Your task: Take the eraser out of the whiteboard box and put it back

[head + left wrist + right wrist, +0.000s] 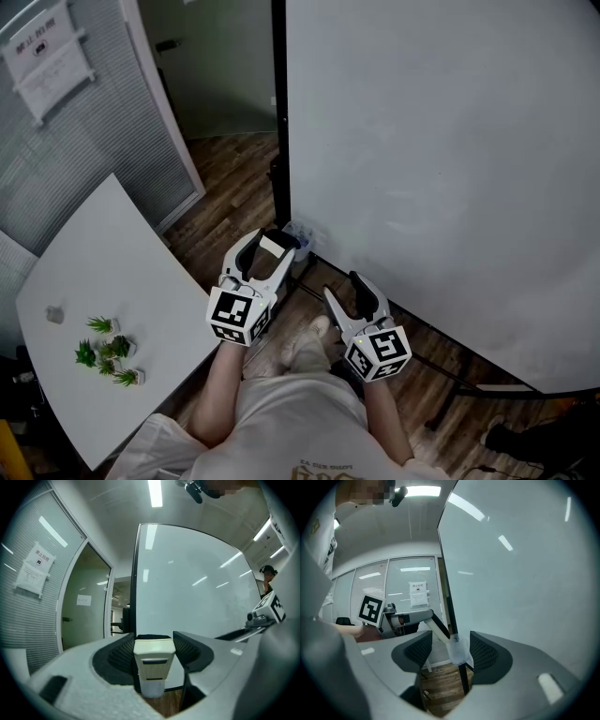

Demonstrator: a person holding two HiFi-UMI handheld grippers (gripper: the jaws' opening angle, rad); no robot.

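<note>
My left gripper [275, 253] is shut on a cream eraser [270, 245], held level just short of the small translucent box [302, 234] at the whiteboard's [450, 169] lower left corner. In the left gripper view the eraser [153, 660] stands between the two ribbed pads, its black felt side up, with the whiteboard [192, 588] behind it. My right gripper [344, 289] hovers to the right, open, nothing between its jaws. In the right gripper view the box [458, 652] shows beyond the gap, fixed to the board's black frame [449, 606].
A white table [103, 281] with small green plants [108, 352] stands at the left. The whiteboard's stand legs [450, 366] run across the wooden floor below the board. A slatted glass wall and a doorway [225, 75] lie behind.
</note>
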